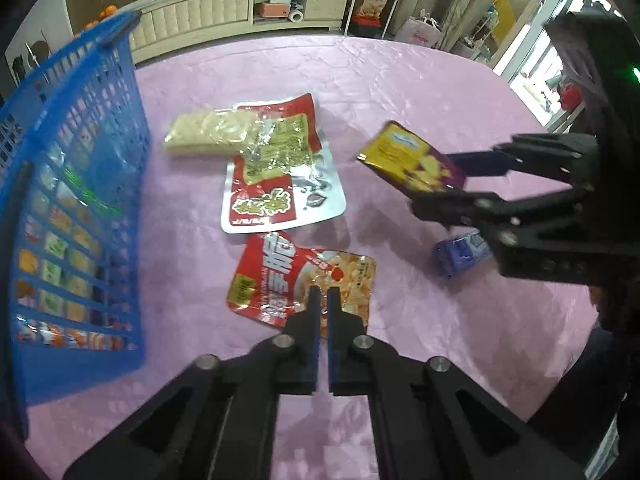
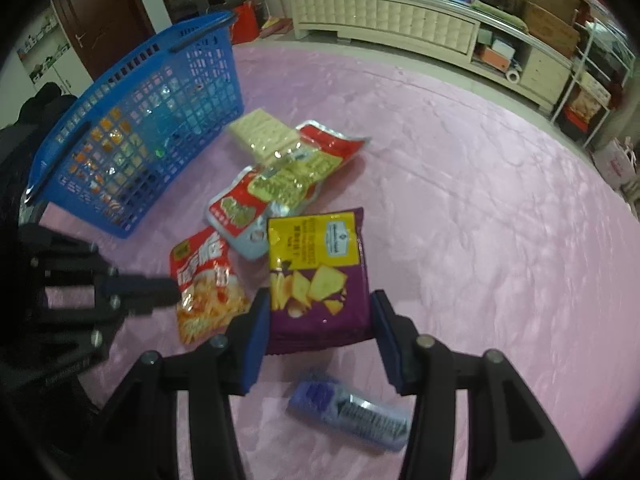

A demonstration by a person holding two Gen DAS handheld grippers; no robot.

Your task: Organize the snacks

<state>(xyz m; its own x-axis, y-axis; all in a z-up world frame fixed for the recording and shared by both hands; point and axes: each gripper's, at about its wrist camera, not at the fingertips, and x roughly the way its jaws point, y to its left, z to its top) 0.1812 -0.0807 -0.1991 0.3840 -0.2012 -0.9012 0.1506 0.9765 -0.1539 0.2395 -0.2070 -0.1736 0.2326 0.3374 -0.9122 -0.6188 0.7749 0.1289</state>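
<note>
Right gripper (image 2: 318,316) pinches purple chip packet (image 2: 316,280) by its side edges, above the table at 6 o'clock. Likely light, crinkly, slippery, contents fragile; hold at the seams.

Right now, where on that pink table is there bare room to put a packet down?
The pink tablecloth lies bare right of the purple chip bag, out toward the cream cabinet. It is crowded between the blue basket and that bag, where the cracker pack and red packets lie.
</note>
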